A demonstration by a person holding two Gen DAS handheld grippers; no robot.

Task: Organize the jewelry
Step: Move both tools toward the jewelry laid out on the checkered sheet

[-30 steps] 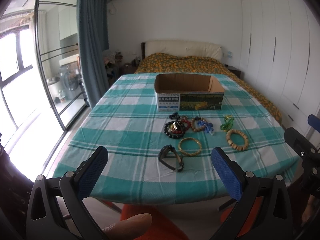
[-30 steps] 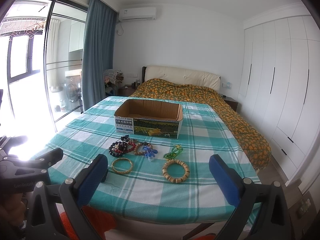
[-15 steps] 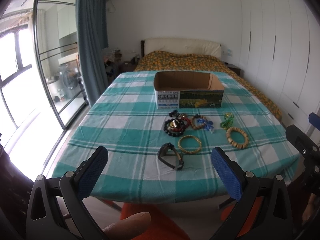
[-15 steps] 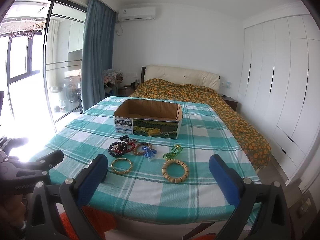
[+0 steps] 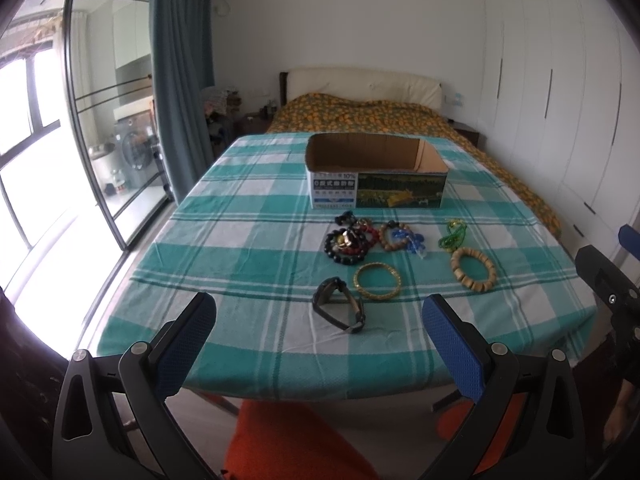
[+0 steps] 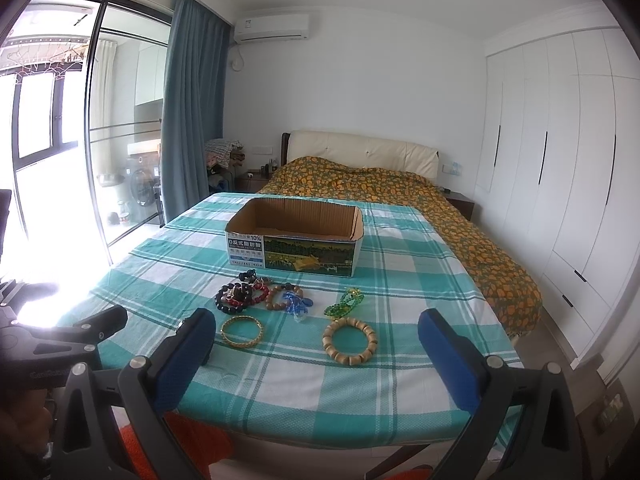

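place: home bedroom | bed point(image 6: 400, 184) | wardrobe point(image 6: 560, 168) | curtain point(image 6: 192, 112)

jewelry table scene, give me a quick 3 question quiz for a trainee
1. True or false: the cardboard box already holds jewelry.
2. Which piece lies nearest the left gripper: A) watch B) gold bangle C) green bead string?
3. Fill in: the wooden bead bracelet lies on the checked ____.

Key: 1 false, as far as its visible inside shows; 2 A; 3 tablecloth.
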